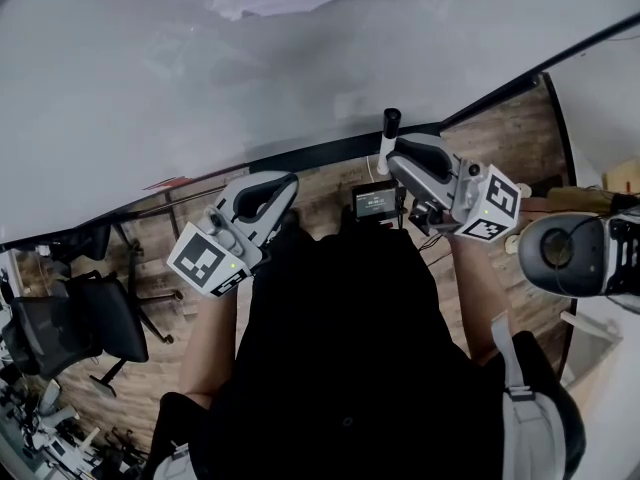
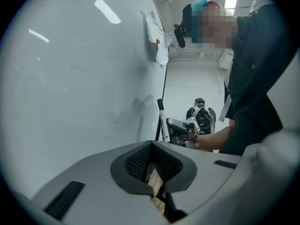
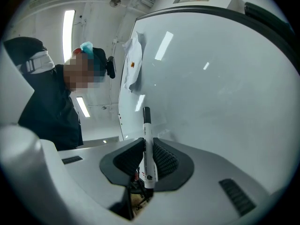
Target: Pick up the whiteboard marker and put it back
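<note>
The whiteboard (image 1: 200,88) fills the upper half of the head view, its face plain and pale. A crumpled cloth (image 3: 132,64) hangs on it high up, toward 11 o'clock in the right gripper view. The person (image 1: 340,348) stands close to it, dark clothes taking up the 6 o'clock part of the frame, with wooden floor (image 1: 510,138) showing beyond.

The left tool (image 1: 280,193) sits at about 9 o'clock from the middle of the head view. Its jaws are drawn together with nothing between the pads, and it looks idle, well apart from the work.

The right tool (image 1: 395,153) is at about 2 o'clock, just at the board's dark lower edge (image 1: 300,156). It is clamped on the whiteboard marker (image 1: 388,133). The jaws pinch the white barrel low down, and the black cap stands out past them toward 12 o'clock, near the board's face.

To my eye the pickup is done and the putting back is the step in hand. I cannot make out a ledge or holder for certain; the dark lower edge is the likeliest home. The next move would call for turning the marker so that it lies along that edge and lowering it until it rests. Only then should the jaws part, so the round barrel cannot roll off to the floor.
</note>
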